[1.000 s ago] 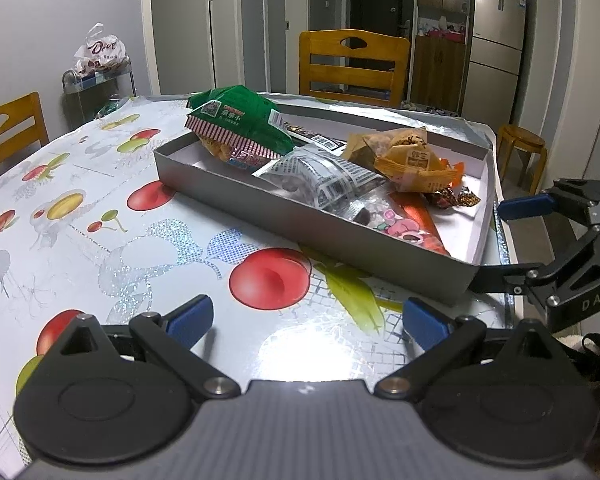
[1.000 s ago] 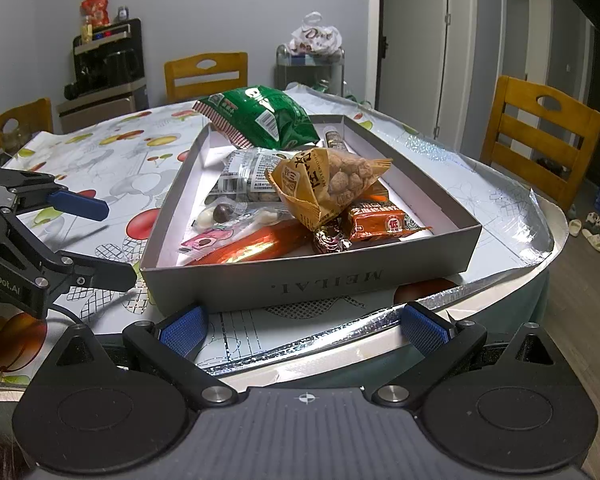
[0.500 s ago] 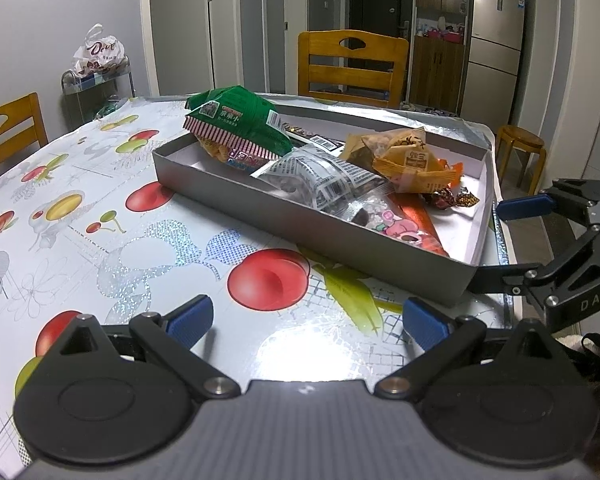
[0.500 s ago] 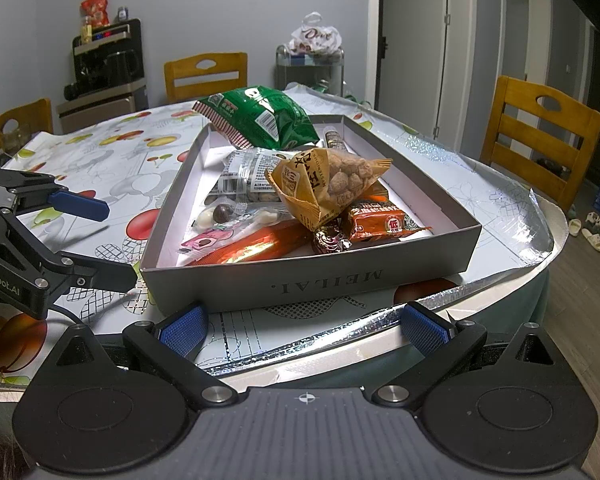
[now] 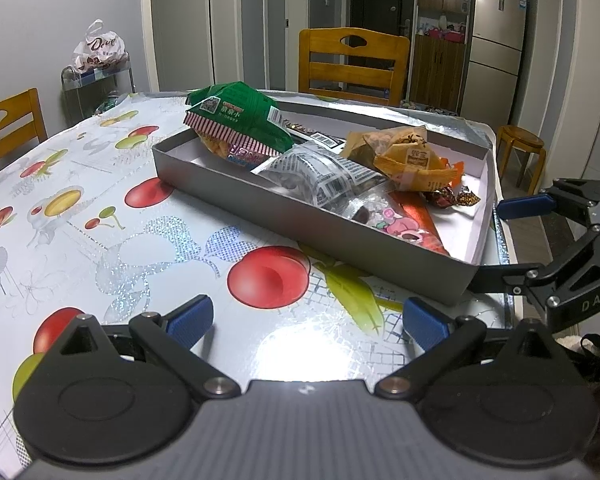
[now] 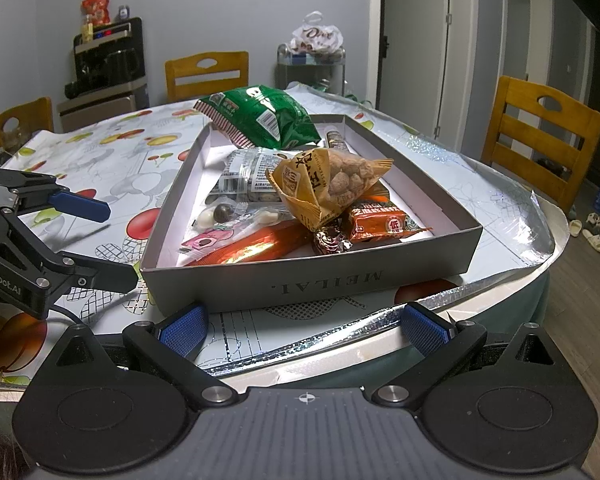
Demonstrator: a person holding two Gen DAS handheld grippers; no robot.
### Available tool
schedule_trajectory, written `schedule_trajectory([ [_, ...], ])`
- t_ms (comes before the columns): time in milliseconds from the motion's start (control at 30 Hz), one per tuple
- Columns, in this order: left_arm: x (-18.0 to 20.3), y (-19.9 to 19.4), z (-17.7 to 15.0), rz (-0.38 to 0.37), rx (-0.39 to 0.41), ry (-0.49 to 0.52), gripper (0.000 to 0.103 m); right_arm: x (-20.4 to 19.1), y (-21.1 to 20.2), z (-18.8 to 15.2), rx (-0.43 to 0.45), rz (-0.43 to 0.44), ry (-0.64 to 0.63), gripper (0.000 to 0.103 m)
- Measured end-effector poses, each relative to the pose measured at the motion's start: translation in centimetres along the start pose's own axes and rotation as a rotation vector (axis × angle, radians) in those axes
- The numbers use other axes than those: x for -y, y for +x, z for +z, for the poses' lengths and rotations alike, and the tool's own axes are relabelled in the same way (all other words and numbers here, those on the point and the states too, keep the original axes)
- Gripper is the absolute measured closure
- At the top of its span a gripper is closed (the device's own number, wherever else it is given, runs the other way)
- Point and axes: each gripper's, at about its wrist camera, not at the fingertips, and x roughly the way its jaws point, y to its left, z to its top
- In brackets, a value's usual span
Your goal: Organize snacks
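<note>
A shallow grey box point(image 5: 260, 208) point(image 6: 320, 280) on the fruit-print table holds several snacks: a green bag point(image 5: 240, 120) point(image 6: 268, 120), a newsprint-pattern packet point(image 5: 324, 176) point(image 6: 252, 172), a yellow bag of round snacks point(image 5: 404, 156) point(image 6: 332, 184), a long orange bar point(image 6: 252, 248) and small wrapped sweets point(image 5: 448, 198). My left gripper point(image 5: 306, 320) is open and empty above the table, short of the box's long side. My right gripper point(image 6: 304, 326) is open and empty at the table edge, facing the box's short wall. Each gripper shows in the other's view, the right point(image 5: 512, 236) and the left point(image 6: 96, 244).
Wooden chairs point(image 5: 352, 64) point(image 6: 540, 136) stand around the table. A cart with a white bag point(image 5: 100, 48) point(image 6: 316, 40) stands by the wall. A fridge point(image 5: 496, 48), a stool point(image 5: 520, 148) and a drinks machine point(image 6: 108, 64) are farther off. The tablecloth edge point(image 6: 540, 248) curls up.
</note>
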Motion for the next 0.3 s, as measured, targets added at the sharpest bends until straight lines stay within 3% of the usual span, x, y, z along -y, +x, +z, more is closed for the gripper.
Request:
schedule_trajectory([
  [300,0.01,-0.25,0.02,-0.051,0.016,0.002,0.001,-0.01,0.01,-0.02,0.000,0.000,0.000,0.000],
])
